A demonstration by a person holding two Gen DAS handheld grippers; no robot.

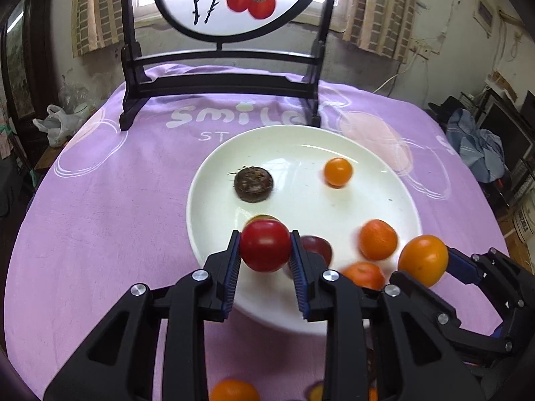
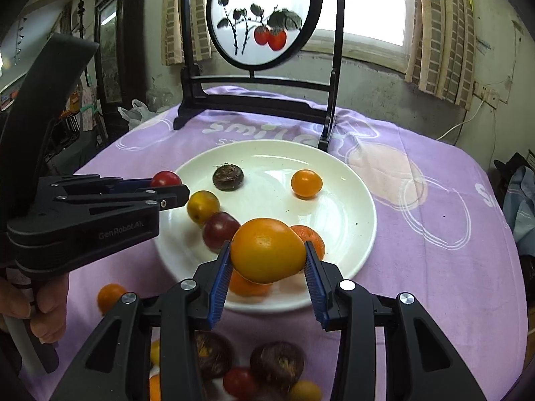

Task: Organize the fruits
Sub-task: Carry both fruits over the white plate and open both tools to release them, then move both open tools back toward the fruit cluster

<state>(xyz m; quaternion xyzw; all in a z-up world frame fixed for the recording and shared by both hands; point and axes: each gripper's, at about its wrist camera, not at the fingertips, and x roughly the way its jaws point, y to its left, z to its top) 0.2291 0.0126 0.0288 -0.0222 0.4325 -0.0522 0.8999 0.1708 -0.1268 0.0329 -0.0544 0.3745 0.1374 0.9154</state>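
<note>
My left gripper (image 1: 265,250) is shut on a red tomato (image 1: 265,249), held above the near rim of the white plate (image 1: 301,147). My right gripper (image 2: 268,254) is shut on a large orange-yellow fruit (image 2: 267,250) over the plate's (image 2: 351,207) near side; in the left wrist view the same orange-yellow fruit (image 1: 423,260) shows at the right. On the plate lie a dark brown water chestnut (image 2: 228,176), a small orange tomato (image 2: 306,183), a yellow tomato (image 2: 202,206), a dark purple tomato (image 2: 219,229) and orange mandarins (image 1: 378,239).
A dark wooden stand with a round painted screen (image 2: 264,20) rises behind the plate on the purple cloth (image 1: 100,217). Several loose fruits (image 2: 277,364) lie on the cloth near me, and an orange one (image 2: 110,295) at the left. A hand (image 2: 46,304) grips the left tool's handle.
</note>
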